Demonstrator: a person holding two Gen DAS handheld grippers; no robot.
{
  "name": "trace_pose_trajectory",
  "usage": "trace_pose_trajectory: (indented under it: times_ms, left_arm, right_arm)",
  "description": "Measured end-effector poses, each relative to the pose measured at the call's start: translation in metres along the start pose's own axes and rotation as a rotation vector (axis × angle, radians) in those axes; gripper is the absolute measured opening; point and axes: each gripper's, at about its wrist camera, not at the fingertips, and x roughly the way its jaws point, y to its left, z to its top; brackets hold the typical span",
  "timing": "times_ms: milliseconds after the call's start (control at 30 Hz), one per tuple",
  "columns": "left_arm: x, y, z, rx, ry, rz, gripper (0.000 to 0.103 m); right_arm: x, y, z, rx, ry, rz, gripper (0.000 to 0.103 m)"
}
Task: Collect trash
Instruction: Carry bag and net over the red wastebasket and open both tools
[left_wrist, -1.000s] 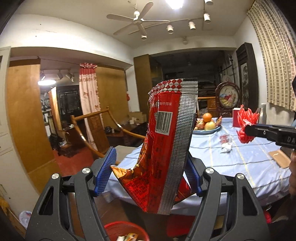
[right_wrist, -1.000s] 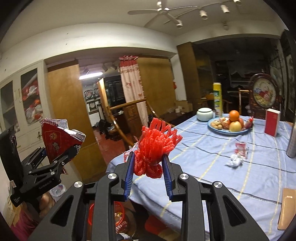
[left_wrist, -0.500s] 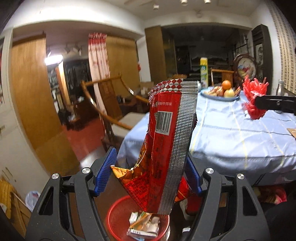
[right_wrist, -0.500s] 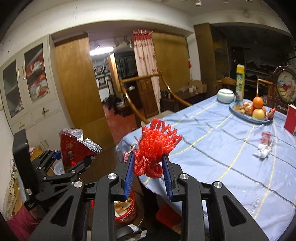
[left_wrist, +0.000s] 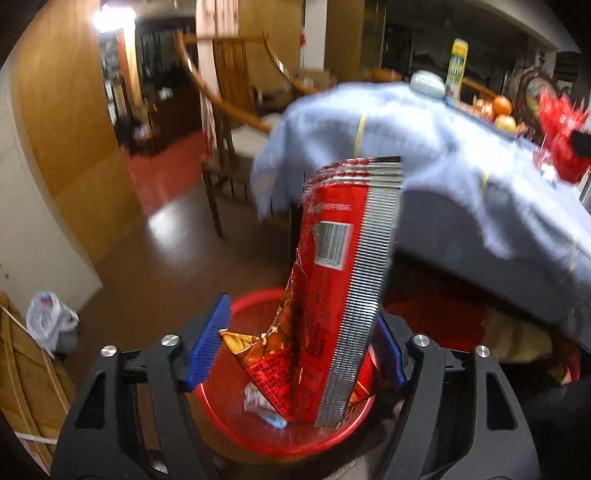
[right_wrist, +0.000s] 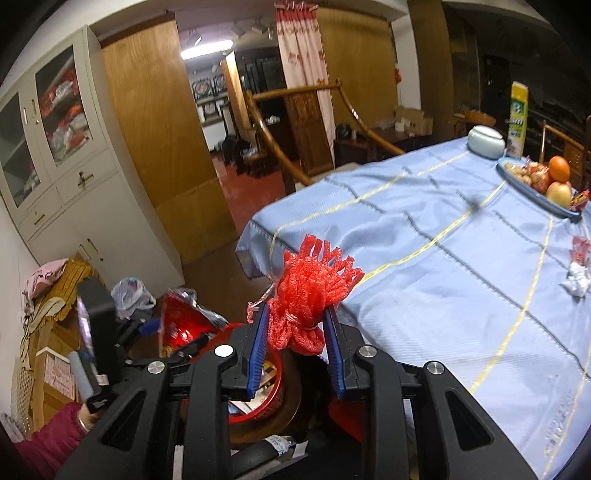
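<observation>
- My left gripper (left_wrist: 295, 354) points down over the red bin (left_wrist: 221, 417); its blue pads (left_wrist: 207, 347) stand fairly wide, and the snack bag (left_wrist: 332, 295) sits upright between them.
- I cannot tell whether both pads press the bag; the left pad shows a gap from the foil, while the right pad is hidden behind it.
- The bag's lower end hangs inside the bin's rim, above scraps of paper trash (left_wrist: 266, 406) lying at the bottom.
- My right gripper (right_wrist: 297, 347) has its fingers narrowed onto the red foam net (right_wrist: 310, 299), which is pinched at its tied end and fans out at 12 o'clock.
- In the right wrist view, the bin (right_wrist: 275, 373) lies at 9 o'clock from the net, on the floor beside the table (right_wrist: 443, 277).
- On the blue cloth at 3 o'clock lie a crumpled white tissue (right_wrist: 576, 280) and a small red wrapper (right_wrist: 580, 251), just beside each other.
- A fruit plate (right_wrist: 535, 195) sits at 2 o'clock, far end.
</observation>
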Motion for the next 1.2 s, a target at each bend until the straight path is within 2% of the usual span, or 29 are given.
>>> trace_pose_trajectory:
  times_ms: [33, 67, 167, 233, 467, 667, 733, 833, 967, 1200]
  left_arm:
    - [0.011, 0.005, -0.006, -0.004, 0.041, -0.001, 0.088]
    - [0.016, 0.008, -0.01, -0.01, 0.064, 0.003, 0.091]
    - [0.024, 0.02, -0.017, -0.025, 0.099, 0.001, 0.093]
    - [0.021, 0.032, -0.017, -0.044, 0.089, 0.02, 0.095]
    - [-0.007, 0.079, -0.001, -0.139, 0.003, 0.159, 0.096]
    - [-0.018, 0.098, -0.002, -0.164, -0.024, 0.217, 0.096]
    - [-0.019, 0.098, -0.003, -0.162, -0.029, 0.236, 0.096]
    - [-0.019, 0.103, -0.004, -0.173, -0.03, 0.248, 0.096]
    - [-0.02, 0.11, -0.004, -0.195, -0.023, 0.237, 0.096]
    - [-0.03, 0.098, 0.004, -0.167, -0.056, 0.226, 0.096]
  right_arm:
    - [0.006, 0.002, -0.001, -0.002, 0.015, 0.003, 0.029]
    - [0.01, 0.004, -0.002, -0.004, 0.026, 0.005, 0.029]
    - [0.024, 0.01, -0.005, -0.011, 0.065, 0.017, 0.029]
    - [0.032, 0.014, -0.007, -0.017, 0.087, 0.028, 0.029]
    - [0.062, 0.04, -0.01, -0.058, 0.166, 0.098, 0.029]
    - [0.088, 0.08, -0.012, -0.138, 0.227, 0.167, 0.03]
    - [0.099, 0.094, -0.014, -0.172, 0.253, 0.197, 0.033]
    - [0.115, 0.11, -0.018, -0.218, 0.294, 0.247, 0.047]
    - [0.118, 0.112, -0.02, -0.211, 0.297, 0.238, 0.049]
    - [0.092, 0.099, -0.012, -0.209, 0.211, 0.209, 0.049]
